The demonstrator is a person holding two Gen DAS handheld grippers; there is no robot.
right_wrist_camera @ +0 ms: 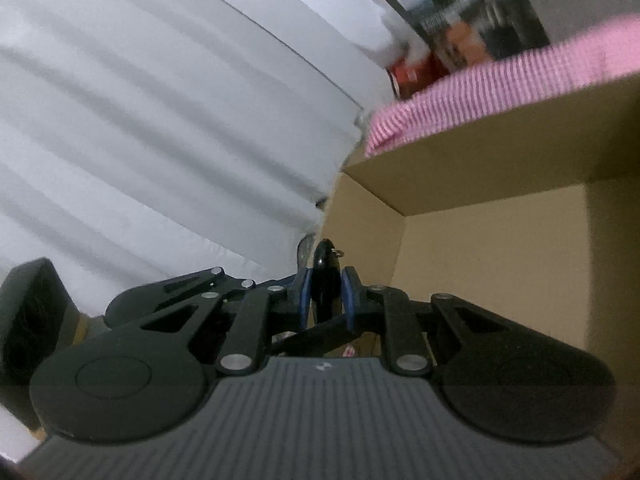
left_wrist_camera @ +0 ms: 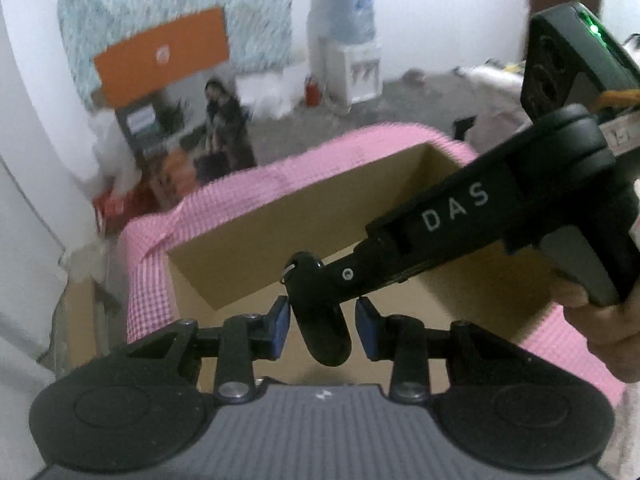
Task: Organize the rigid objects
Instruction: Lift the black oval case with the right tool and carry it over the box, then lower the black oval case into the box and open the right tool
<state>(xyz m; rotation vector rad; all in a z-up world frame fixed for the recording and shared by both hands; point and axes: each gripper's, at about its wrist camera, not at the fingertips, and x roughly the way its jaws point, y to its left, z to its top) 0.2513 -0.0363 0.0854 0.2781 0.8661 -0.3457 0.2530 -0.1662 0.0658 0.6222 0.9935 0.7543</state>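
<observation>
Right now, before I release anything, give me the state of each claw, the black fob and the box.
Right claw: shut on the black fob, pads on both its sides.
Left claw: open, pads either side of the fob's lower end, gaps visible.
Black fob: held in the air above the box, metal ring on its top end.
Cardboard box: open-topped, sitting on the pink checked cloth.

The open brown cardboard box (left_wrist_camera: pixel 304 216) leaves room above its bare floor. Over the box, a black oblong key fob (left_wrist_camera: pixel 324 320) fills the gap between the left gripper's blue pads (left_wrist_camera: pixel 282 326), and the right gripper (left_wrist_camera: pixel 316 280) crosses above.
</observation>
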